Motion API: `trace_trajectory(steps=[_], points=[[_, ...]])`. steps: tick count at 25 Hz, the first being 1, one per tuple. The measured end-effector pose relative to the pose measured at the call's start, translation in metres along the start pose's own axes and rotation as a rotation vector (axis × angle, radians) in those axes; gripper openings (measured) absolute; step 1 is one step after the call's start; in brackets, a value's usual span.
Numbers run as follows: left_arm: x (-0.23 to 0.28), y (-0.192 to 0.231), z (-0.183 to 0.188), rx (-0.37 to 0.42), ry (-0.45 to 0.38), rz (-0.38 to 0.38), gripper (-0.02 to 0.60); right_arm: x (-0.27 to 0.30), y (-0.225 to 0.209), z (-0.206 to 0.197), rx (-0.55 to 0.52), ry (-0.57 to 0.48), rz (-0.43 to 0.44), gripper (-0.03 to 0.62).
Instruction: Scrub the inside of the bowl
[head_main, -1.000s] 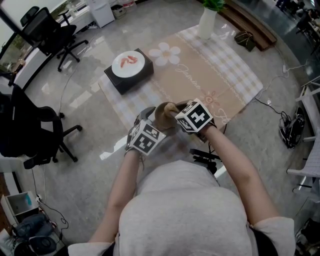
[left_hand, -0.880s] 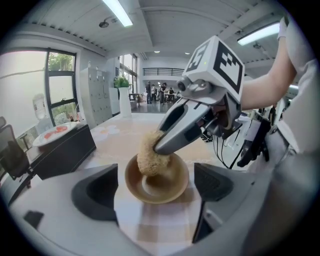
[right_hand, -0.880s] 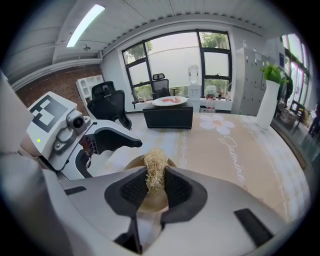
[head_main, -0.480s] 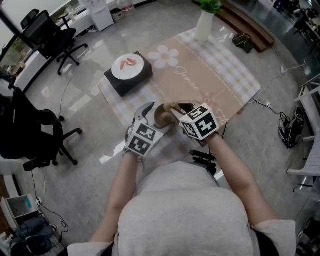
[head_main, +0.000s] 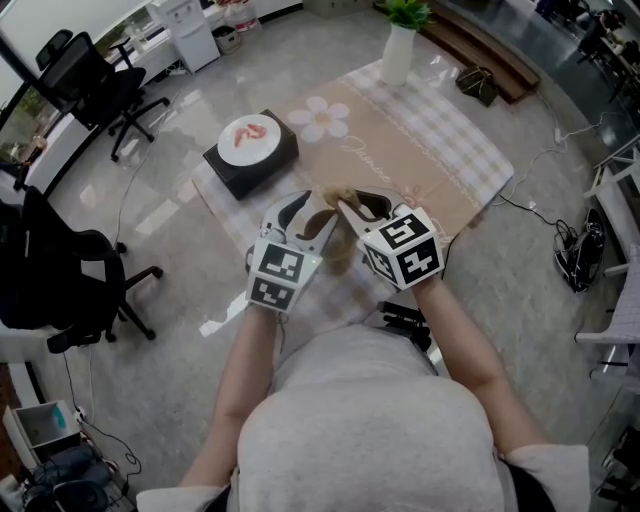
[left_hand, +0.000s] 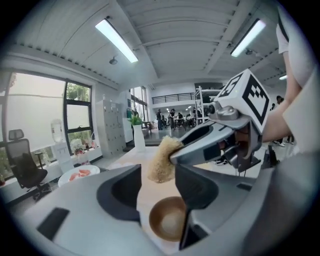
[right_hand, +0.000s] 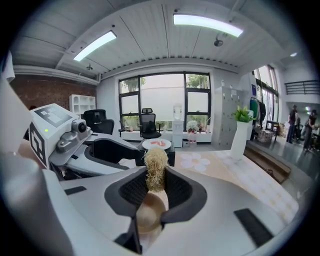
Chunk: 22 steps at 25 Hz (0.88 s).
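A small brown bowl (left_hand: 167, 225) sits on the beige mat, seen from above through the gap in my left gripper (left_hand: 157, 172). The left jaws are closing and stand apart, and no pad visibly presses the bowl. My right gripper (right_hand: 156, 176) is shut on a straw-coloured fibre scrubber (right_hand: 156, 167), with the bowl (right_hand: 147, 215) below it. In the head view the left gripper (head_main: 305, 212) and right gripper (head_main: 350, 205) meet over the mat's near edge. The scrubber (head_main: 333, 194) pokes up between them, and they largely hide the bowl.
A white plate with red food rests on a black box (head_main: 250, 140) at the far left of the checked mat (head_main: 440, 140). A white vase with a plant (head_main: 397, 50) stands at the mat's far end. Office chairs (head_main: 95, 75) stand to the left; cables (head_main: 575, 260) lie to the right.
The right gripper has lifted the scrubber up out from between the two grippers. The left gripper has shifted a little, and its jaws now point up beside the scrubber.
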<state>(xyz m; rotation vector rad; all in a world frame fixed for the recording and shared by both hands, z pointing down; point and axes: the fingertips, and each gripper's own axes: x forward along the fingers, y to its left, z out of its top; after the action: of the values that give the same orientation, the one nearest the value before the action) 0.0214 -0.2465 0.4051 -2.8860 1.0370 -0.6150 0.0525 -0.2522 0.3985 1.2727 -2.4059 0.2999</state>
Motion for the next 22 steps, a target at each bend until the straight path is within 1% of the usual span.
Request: trace_trajectory(steps=[3, 5, 9, 11, 14, 19, 22], points=[[-0.004, 0.007, 0.015, -0.010, -0.062, 0.045, 0.121, -0.007, -0.001, 0.011, 0.002, -0.045, -0.012, 0.083], [-0.007, 0.012, 0.021, -0.019, -0.092, 0.076, 0.063, -0.012, -0.001, 0.017, 0.005, -0.075, -0.018, 0.083], [-0.016, 0.027, 0.035, -0.079, -0.164, 0.149, 0.013, -0.021, -0.001, 0.029, 0.013, -0.149, -0.040, 0.083], [-0.023, 0.032, 0.043, -0.098, -0.206, 0.182, 0.011, -0.028, -0.001, 0.037, 0.016, -0.199, -0.045, 0.081], [-0.032, 0.036, 0.058, -0.099, -0.260, 0.218, 0.011, -0.036, 0.001, 0.047, 0.020, -0.258, -0.039, 0.081], [-0.041, 0.036, 0.072, -0.081, -0.326, 0.239, 0.011, -0.043, 0.005, 0.053, 0.031, -0.293, -0.033, 0.081], [-0.043, 0.034, 0.077, -0.059, -0.340, 0.251, 0.011, -0.045, 0.008, 0.054, 0.034, -0.301, -0.037, 0.080]])
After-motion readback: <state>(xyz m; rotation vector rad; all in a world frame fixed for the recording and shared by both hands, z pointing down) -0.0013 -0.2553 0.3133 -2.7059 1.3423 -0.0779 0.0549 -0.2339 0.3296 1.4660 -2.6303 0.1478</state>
